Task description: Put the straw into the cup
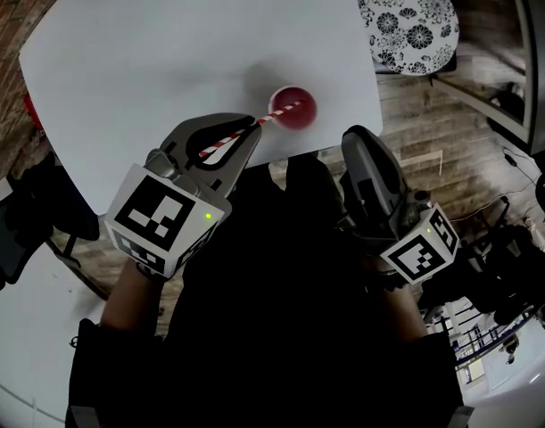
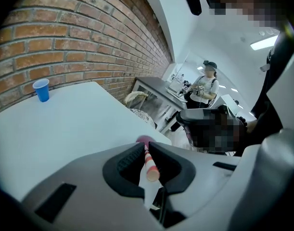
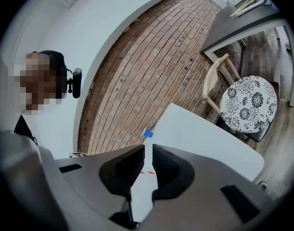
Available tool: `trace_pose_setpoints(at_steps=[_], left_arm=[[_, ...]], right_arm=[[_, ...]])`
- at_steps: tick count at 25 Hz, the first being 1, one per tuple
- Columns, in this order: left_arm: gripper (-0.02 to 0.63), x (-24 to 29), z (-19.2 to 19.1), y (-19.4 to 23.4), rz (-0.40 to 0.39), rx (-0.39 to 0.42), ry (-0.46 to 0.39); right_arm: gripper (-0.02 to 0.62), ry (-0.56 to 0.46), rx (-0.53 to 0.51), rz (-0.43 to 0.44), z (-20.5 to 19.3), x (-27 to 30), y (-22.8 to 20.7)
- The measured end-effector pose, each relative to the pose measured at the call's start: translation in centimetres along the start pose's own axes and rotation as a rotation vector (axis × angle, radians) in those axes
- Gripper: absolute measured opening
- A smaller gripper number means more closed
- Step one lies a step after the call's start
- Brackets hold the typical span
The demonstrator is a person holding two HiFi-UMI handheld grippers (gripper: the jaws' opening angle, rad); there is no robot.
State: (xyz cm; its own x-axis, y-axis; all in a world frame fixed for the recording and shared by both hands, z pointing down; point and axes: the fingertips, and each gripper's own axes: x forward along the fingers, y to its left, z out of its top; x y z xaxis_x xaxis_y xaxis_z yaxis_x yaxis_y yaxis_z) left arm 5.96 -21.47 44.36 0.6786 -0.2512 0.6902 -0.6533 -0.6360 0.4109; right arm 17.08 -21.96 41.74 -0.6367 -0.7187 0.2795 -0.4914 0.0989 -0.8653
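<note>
Wood flooring shows at the near edge of the white table, where I have both grippers. On the near left, the left gripper is clenched on the red-and-white striped straw; its pads pinch the straw partway along, and the cut end sticks back toward the camera. On the near right, the right gripper hangs just off the table's edge, its jaws released with a narrow gap and nothing between them. Farther out, the straw slants away to the right, and its far tip sits over the mouth of the red cup, which stands upright near the table's right edge. I cannot tell whether the tip is inside. A blue cup stands at the table's far side by the brick wall.
</note>
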Motion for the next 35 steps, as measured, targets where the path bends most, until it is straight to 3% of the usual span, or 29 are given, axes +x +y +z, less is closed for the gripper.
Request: trace_pose_setpoints(at_steps=[5, 16, 35], left_arm=[[0.038, 0.5, -0.7, -0.3, 0.025, 0.075, 0.073], [0.038, 2.1, -1.8, -0.5, 0.030, 0.119, 0.130], [0.063, 1.5, -1.3, -0.6, 0.044, 0.085, 0.079]], right_arm=[[0.064, 0.000, 0.002, -0.002, 0.1, 0.3, 0.0], [0.064, -0.013, 0.011, -0.016, 0.4, -0.1, -0.9], [0.064, -0.042, -0.001, -0.012, 0.5, -1.7, -0.5]])
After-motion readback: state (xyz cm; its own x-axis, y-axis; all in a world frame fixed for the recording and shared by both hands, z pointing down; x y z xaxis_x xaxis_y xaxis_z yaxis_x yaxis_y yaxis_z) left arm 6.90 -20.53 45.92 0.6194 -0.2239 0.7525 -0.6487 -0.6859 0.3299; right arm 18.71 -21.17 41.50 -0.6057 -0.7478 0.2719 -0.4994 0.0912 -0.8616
